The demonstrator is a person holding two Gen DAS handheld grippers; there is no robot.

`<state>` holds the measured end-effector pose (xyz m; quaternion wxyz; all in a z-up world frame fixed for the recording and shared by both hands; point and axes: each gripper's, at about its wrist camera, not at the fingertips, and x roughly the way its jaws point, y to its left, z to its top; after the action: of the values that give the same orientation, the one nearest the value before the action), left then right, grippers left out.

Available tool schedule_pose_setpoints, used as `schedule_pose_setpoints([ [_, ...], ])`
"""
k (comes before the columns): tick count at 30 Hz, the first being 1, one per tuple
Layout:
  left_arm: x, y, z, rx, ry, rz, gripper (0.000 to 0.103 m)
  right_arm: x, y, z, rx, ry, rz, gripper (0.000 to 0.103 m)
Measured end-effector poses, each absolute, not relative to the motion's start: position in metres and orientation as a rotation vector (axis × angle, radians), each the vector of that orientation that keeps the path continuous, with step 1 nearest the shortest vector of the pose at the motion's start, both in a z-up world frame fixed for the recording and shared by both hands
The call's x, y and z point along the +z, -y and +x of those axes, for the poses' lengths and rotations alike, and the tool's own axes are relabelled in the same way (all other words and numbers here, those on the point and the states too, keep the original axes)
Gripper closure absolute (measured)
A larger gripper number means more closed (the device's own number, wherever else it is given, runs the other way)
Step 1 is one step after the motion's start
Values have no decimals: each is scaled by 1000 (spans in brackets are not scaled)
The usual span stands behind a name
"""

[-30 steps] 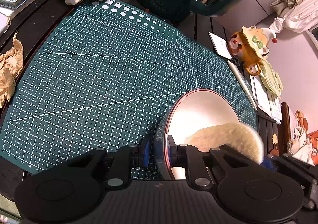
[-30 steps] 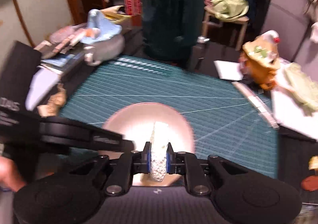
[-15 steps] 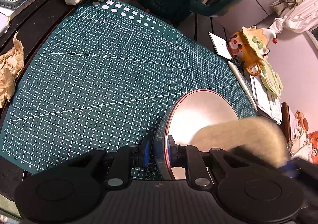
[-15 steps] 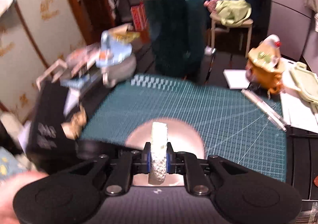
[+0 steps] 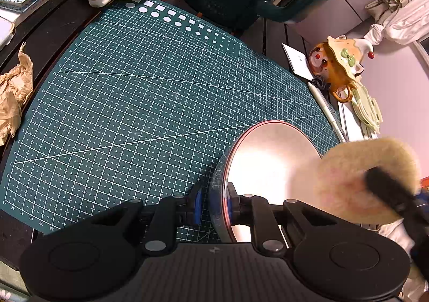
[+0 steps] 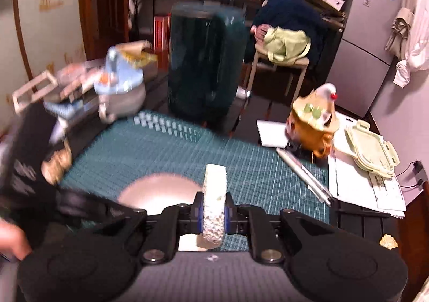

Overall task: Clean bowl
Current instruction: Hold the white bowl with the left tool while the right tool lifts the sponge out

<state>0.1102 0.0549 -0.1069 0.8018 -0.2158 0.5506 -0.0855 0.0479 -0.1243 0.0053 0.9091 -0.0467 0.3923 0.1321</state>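
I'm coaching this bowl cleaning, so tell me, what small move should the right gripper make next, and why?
Probably bring the right gripper down and left so the round cream sponge presses into the shiny metal bowl. The sponge appears lifted over the bowl's right rim, while the left gripper clamps the near rim, steadying it on the green cutting mat.

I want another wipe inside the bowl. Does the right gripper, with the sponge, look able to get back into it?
Probably yes. The bowl is held by the left gripper with its mouth uncovered, and the sponge in the right gripper is just off its rim.
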Motion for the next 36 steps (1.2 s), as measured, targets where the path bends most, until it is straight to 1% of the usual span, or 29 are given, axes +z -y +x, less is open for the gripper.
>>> schedule_pose_setpoints([
  [2,-107,-55,110,-183,-1180,-462,87,1,125,52,349,-859,-17,90],
  [4,-107,-55,110,-183,-1179,-462,87,-12,118,55,380,-906,-11,90],
  [8,-107,-55,110,-182,-1179,-460,87,-35,101,60,362,-962,-88,90],
  [10,-107,-55,110,-182,-1178,-460,87,-44,95,62,319,-957,-161,90],
  [16,-106,-55,108,-182,-1178,-462,87,-30,104,56,214,-886,-253,90],
  [22,-106,-55,108,-180,-1179,-463,86,6,126,50,261,-809,-120,90],
  [24,-106,-56,108,-180,-1179,-462,86,3,128,54,349,-854,-31,90],
  [28,-106,-55,108,-180,-1178,-461,87,-22,114,60,420,-946,-7,90],
  [31,-106,-55,108,-180,-1178,-463,86,-40,106,66,406,-989,-32,90],
  [36,-106,-56,107,-181,-1177,-462,86,-50,101,71,336,-987,-137,90],
])
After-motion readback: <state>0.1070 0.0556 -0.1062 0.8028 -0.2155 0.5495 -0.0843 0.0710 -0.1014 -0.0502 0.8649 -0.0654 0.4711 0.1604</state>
